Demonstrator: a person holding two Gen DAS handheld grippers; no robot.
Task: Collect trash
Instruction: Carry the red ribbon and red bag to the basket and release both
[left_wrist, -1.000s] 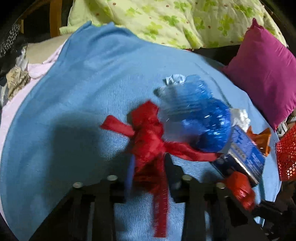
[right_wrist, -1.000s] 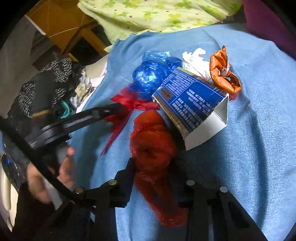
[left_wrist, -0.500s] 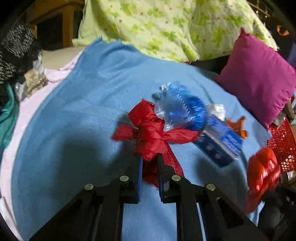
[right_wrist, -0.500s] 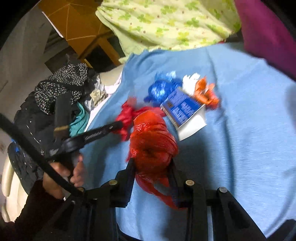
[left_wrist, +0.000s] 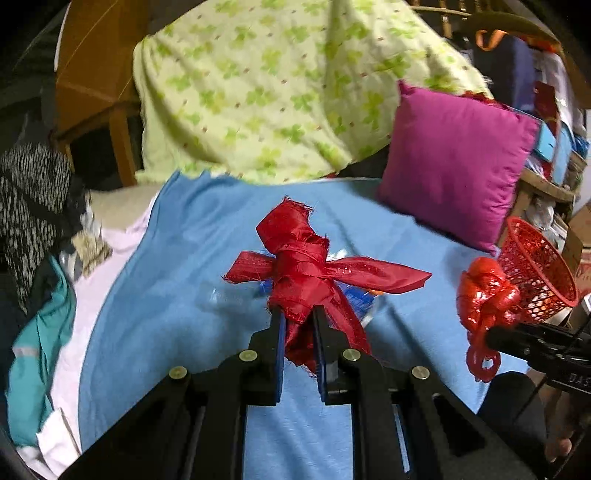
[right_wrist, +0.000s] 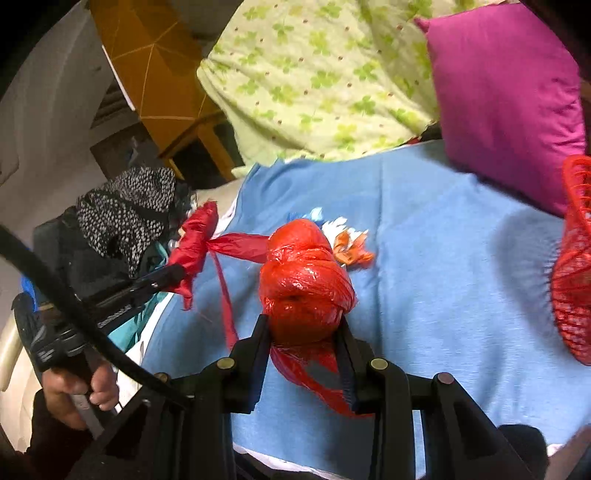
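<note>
L wrist view: left gripper (left_wrist: 297, 325) clamped on red ribbon bundle (left_wrist: 303, 266), which hangs clear above the blue blanket (left_wrist: 166, 295). Jaws closed in further over the past sec, ribbon between them throughout. Right gripper (left_wrist: 491, 334) visible at far right w/ red plastic bag (left_wrist: 484, 295), just beside the red mesh basket (left_wrist: 535, 269). Bits of blue trash show behind the ribbon; detail blurred.

R wrist view: right gripper (right_wrist: 303, 328) pinched on the knotted bag (right_wrist: 304, 280), also off the blanket. Orange wrapper (right_wrist: 349, 247) & white scrap remain lying on the blanket beyond it. Basket rim (right_wrist: 574, 258) at right edge.

Status, est.: two items picked, none binned yet; several pcs left on the bed.

Vs 1 s ago: both items were low at the pile; now raised, the pile smaller and farther off, and the basket has come into the R view.
</note>
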